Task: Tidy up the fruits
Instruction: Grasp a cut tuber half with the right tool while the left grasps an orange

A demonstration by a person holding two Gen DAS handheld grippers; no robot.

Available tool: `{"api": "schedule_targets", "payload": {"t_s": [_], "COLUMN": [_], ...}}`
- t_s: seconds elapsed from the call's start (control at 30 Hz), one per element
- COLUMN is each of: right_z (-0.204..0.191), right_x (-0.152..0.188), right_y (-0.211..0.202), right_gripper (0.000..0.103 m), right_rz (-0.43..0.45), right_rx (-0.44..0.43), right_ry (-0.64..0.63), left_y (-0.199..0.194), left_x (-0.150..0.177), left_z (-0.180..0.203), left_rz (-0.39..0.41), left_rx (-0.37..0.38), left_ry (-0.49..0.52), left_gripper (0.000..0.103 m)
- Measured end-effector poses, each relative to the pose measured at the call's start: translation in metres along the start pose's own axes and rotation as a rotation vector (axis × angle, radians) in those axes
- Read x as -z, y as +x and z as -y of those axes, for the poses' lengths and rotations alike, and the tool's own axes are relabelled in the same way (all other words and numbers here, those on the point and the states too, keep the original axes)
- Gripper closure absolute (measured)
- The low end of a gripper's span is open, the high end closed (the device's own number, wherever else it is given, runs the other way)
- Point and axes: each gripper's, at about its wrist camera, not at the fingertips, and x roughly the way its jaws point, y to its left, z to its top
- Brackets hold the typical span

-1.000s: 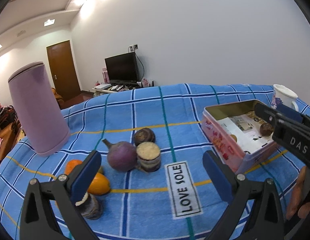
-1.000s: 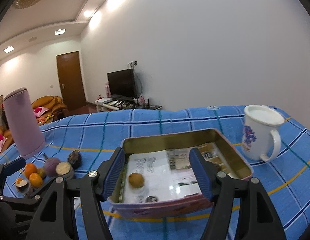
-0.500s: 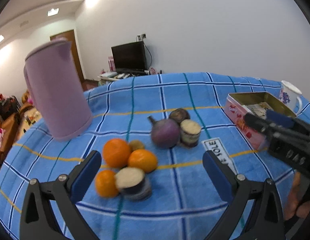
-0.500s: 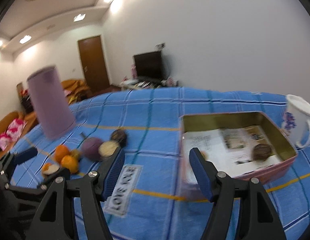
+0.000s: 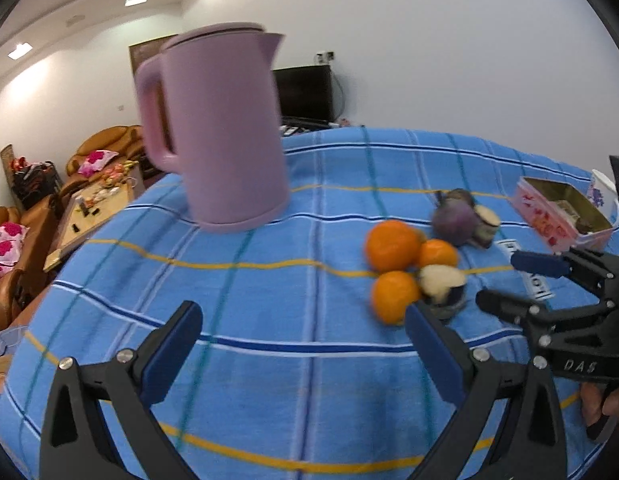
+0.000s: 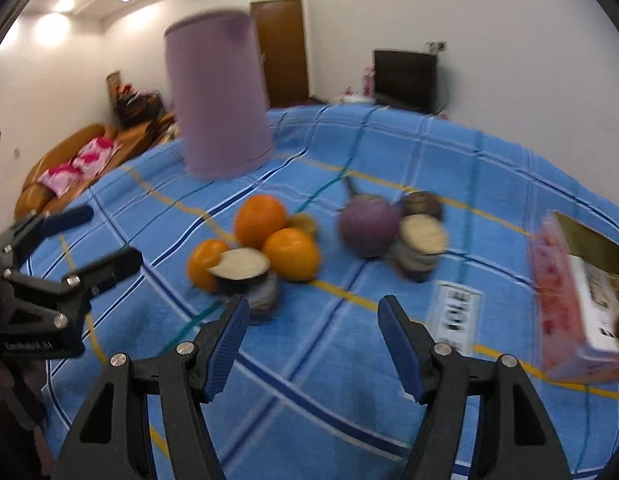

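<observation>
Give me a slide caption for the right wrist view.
Open right gripper faces oranges and a round purple vegetable on blue plaid cloth.

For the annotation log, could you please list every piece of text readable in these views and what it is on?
"DAS": on the right gripper body, left wrist view.
"OLE": partial, on the white label sewn on the blue tablecloth; the rest is blurred.
Print on the paper inside the tin box: too blurred.
Left gripper body marking: unreadable.

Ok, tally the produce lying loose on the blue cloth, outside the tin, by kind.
oranges: 3
small yellowish fruit: 1
whole purple bulb: 1
cut pieces with pale faces: 2
dark round piece: 1
Total: 8
</observation>
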Motion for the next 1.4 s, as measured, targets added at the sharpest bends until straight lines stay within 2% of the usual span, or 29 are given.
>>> {"api": "schedule_targets", "payload": {"t_s": [0.1,0.2,0.23,0.3,0.37,0.47,0.57,0.73,0.83,0.9,0.97,1.1,1.2,1.33,1.4], "right_z": [-0.013,-0.015,-0.015,-0.017,-0.021,-0.02,-0.016,0.004,0.025,0.039,0.053,0.077,0.081,0.078,0.073], "right_x": [-0.006,-0.011,-0.013,-0.016,-0.016,-0.017,-0.014,-0.013,-0.013,-0.012,-0.011,-0.008,-0.007,-0.005,-0.005], "right_y": [0.019,0.03,0.032,0.04,0.046,0.043,0.037,0.006,-0.013,-0.02,-0.022,-0.024,-0.026,-0.027,-0.026], "right_gripper": [0.035,0.036,0.039,0.054,0.055,0.06,0.061,0.061,0.061,0.061,0.061,0.062,0.062,0.062,0.062], "right_rz": [-0.054,-0.064,-0.072,-0.092,-0.118,-0.112,-0.098,-0.005,0.065,0.094,0.102,0.104,0.111,0.116,0.114], "right_rx": [-0.043,-0.045,-0.051,-0.083,-0.088,-0.107,-0.107,-0.099,-0.044,-0.001,0.004,0.001,0.014,0.011,0.025], "right_ry": [-0.003,0.025,0.031,0.036,0.032,0.04,0.042,0.067,0.073,0.087,0.135,0.229,0.241,0.23,0.206], "left_y": [0.001,-0.001,-0.002,-0.003,-0.003,-0.001,0.003,0.009,0.015,0.023,0.031,0.049,0.065,0.078,0.078], "left_x": [0.0,-0.001,-0.001,-0.002,-0.002,-0.003,-0.003,-0.006,-0.011,-0.015,-0.017,-0.02,-0.018,-0.013,-0.012], "left_z": [-0.014,-0.022,-0.024,-0.025,-0.024,-0.018,-0.009,0.005,0.012,0.019,0.027,0.046,0.057,0.058,0.056], "left_rz": [-0.007,-0.004,-0.001,0.003,0.002,-0.008,-0.02,-0.044,-0.065,-0.087,-0.106,-0.162,-0.214,-0.246,-0.23], "left_rx": [-0.009,0.003,0.003,0.003,0.009,0.029,0.042,0.102,0.154,0.188,0.206,0.229,0.253,0.239,0.238], "left_ry": [-0.027,-0.04,-0.039,-0.036,-0.032,-0.013,0.01,0.035,0.013,-0.004,-0.001,0.023,0.005,-0.017,-0.019], "left_gripper": [0.0,0.0,0.0,0.0,0.0,0.0,0.002,0.004,0.007,0.012,0.025,0.036,0.043,0.064,0.065]}}
